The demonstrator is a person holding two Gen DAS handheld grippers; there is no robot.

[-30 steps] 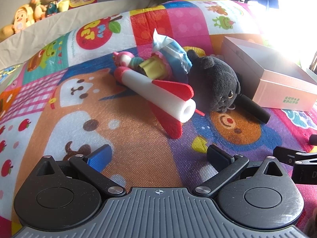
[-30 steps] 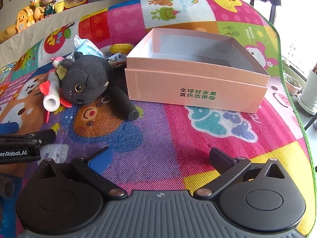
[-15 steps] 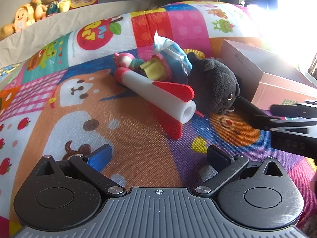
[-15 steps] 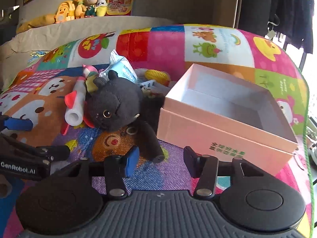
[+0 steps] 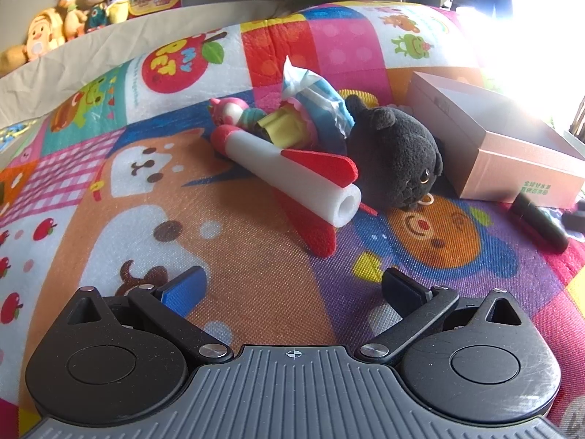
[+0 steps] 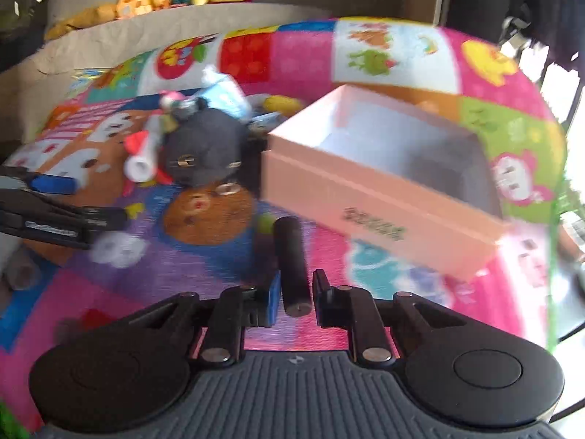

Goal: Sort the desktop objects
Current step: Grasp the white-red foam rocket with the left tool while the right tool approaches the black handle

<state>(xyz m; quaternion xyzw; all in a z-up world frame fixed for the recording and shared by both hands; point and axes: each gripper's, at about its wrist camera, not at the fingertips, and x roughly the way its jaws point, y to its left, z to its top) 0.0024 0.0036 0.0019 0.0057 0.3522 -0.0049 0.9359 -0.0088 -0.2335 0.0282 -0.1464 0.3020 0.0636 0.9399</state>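
A: What are the right tongs (image 6: 295, 294) doing?
B: Just clenched on the black tube (image 6: 291, 261). The pink box (image 6: 369, 197) sits at one o'clock.
A: And the left tongs (image 5: 292, 285)?
B: Released, the foam rocket (image 5: 292, 179) at twelve o'clock on the mat (image 5: 234, 256).

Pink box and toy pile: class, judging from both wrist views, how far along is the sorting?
Done: nothing yet; the pink box looks empty. In hand: the right gripper, whose jaws have just been closing, is shut on the black cylinder. The left gripper is open and holds nothing. Left: the black plush cat, foam rocket, tissue pack and small doll on the mat.
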